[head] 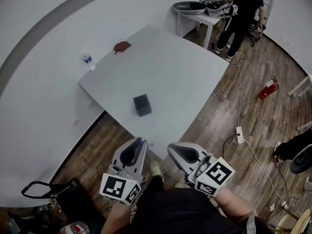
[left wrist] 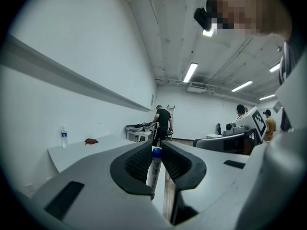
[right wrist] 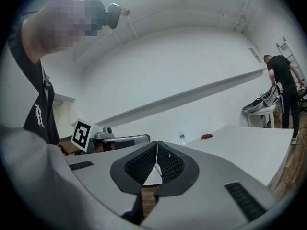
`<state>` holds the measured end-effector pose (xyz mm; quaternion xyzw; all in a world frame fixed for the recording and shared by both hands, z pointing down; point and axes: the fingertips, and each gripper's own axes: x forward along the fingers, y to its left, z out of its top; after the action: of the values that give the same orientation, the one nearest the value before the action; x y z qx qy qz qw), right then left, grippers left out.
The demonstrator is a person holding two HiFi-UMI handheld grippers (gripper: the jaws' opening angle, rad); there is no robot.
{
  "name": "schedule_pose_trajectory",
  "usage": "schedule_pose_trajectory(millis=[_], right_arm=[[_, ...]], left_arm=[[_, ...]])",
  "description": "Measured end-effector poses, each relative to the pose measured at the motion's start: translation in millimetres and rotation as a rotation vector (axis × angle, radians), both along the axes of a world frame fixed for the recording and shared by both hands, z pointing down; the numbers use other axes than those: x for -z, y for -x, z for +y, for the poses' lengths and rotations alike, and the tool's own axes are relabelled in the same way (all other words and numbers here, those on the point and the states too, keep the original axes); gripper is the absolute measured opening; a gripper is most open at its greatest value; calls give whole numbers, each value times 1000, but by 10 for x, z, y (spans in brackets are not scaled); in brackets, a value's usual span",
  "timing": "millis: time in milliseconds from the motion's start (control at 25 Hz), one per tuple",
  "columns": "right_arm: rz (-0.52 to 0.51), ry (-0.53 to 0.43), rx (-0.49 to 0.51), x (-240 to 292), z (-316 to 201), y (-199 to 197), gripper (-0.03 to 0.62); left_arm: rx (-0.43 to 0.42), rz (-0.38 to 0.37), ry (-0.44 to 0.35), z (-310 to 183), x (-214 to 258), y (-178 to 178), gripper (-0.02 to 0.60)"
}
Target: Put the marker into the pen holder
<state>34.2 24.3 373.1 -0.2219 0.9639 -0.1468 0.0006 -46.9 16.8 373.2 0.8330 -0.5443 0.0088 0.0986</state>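
Marker (left wrist: 154, 167) is pinched upright-ish between the left gripper (left wrist: 157, 146) jaws, blue cap poking up just past the tips and the white barrel running down between the pads. Right gripper (right wrist: 157, 143) has its jaws pressed together with nothing in them. In the head view both grippers are off the near corner of the white table (head: 185, 82), above the wood floor (head: 229, 121), side by side. The black pen holder (head: 142, 105) stands on the table, well apart from both. The bluish speck at the left tips in the head view is probably the cap, too small to be sure. Water bottle (head: 88, 62) and a red cloth (head: 122, 46) sit near the far edge. A person (head: 242, 11) in black stands at another table.
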Motion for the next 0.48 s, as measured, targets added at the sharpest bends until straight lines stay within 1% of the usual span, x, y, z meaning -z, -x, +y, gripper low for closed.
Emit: schedule_pose_trajectory(millis=[240, 480], right_arm=[[19, 7, -52, -6, -482, 339, 17], [43, 16, -111, -28, -851, 582, 17]], left_arm=[[-37, 25, 21, -638, -169, 359, 61], [-81, 5, 26, -1167, -346, 571, 61]])
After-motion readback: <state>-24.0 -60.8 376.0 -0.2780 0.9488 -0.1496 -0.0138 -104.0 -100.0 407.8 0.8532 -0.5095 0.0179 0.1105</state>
